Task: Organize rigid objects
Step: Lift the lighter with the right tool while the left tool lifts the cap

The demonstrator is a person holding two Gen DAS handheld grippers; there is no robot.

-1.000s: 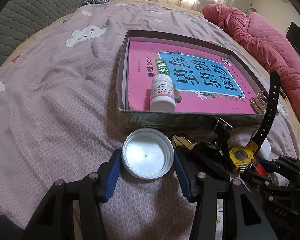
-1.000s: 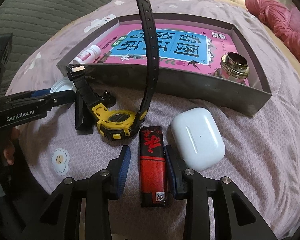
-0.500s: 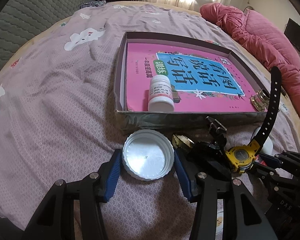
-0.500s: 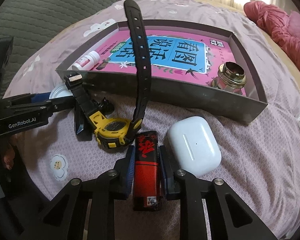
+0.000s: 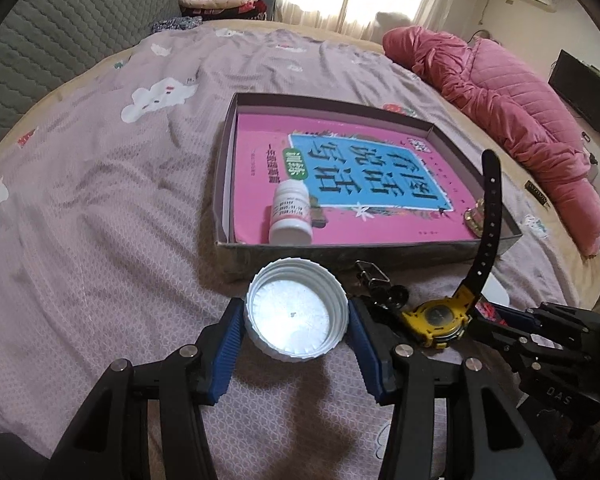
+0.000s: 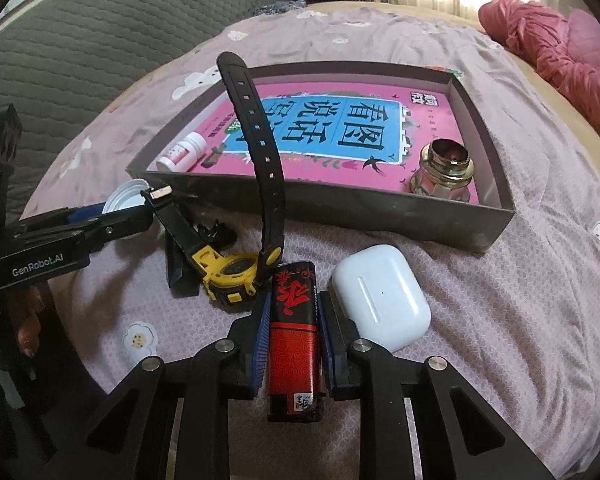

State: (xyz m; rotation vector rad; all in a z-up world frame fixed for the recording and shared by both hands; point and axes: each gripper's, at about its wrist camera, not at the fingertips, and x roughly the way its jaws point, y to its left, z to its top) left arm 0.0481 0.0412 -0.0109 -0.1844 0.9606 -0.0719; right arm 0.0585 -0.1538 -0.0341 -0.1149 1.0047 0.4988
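The red-and-black lighter (image 6: 294, 328) lies flat on the bed's mauve sheet (image 6: 500, 320), clamped across its long sides by the right tool (image 6: 293, 308), whose blue ribbed pads have just closed onto it. It looks light, stiff and glossy, so I judge this mid-body hold across the flat flanks safest; the smooth casing could slip if taken nearer an end. The left tool (image 5: 296, 320) grips a white ribbed bottle cap (image 5: 296, 314) by its rim, hollow side up; thin plastic, nearly weightless, and the ridges should help. Just beside the lighter sit a rounded white earbud case (image 6: 382, 296) and a yellow watch (image 6: 230, 274) with a stiff black strap standing up. Beyond them, the shallow grey box (image 6: 340, 208) holds a pink book, a small white pill bottle (image 5: 291, 212) on its side and a brass-topped glass jar (image 6: 444, 170).
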